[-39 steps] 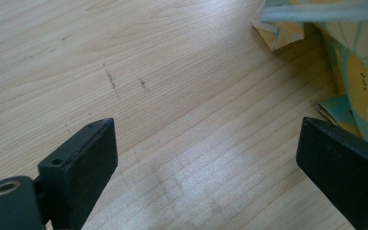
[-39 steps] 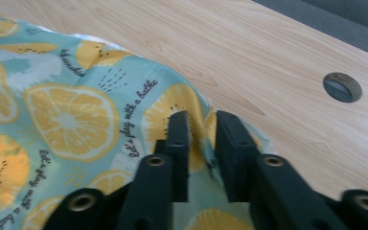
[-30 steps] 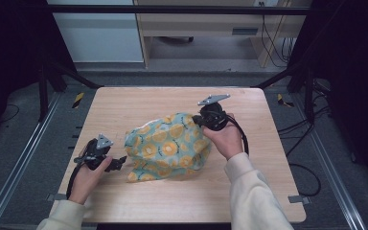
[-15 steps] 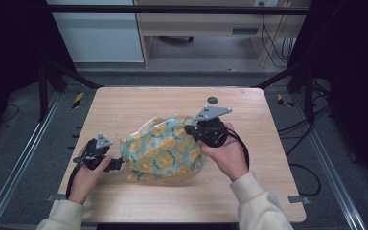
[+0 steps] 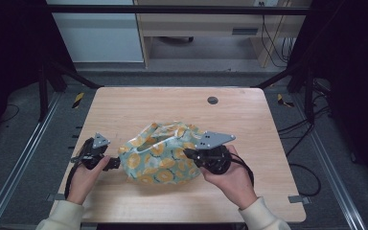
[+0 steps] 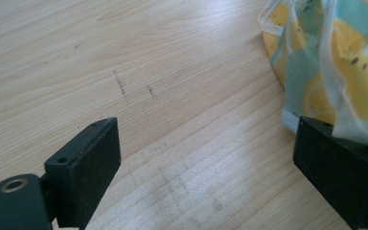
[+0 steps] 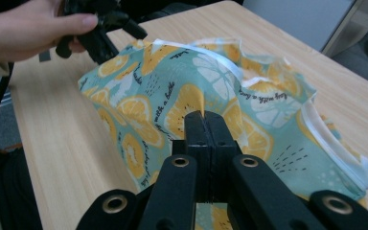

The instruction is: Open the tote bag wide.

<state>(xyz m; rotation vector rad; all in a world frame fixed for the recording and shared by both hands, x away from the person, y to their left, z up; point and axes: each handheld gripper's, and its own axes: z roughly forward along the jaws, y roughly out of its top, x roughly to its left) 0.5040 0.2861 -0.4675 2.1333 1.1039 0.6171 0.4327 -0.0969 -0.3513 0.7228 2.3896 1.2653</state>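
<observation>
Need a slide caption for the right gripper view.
Right gripper shut on teal cloth with orange-slice print on wooden table.

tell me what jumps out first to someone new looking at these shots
The teal cloth with orange-slice print lies bunched up mid-table on the pale wooden table. The right hand-held gripper is shut on a fold of it, while the left hand-held gripper sits open at the cloth's left edge.

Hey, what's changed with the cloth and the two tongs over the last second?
The right tongs, shut on the lemon-print cloth, came from the table's far side toward the person, folding the cloth's far edge over itself. The left tongs stayed at the cloth's left edge, jaws open. The table is unchanged.
</observation>
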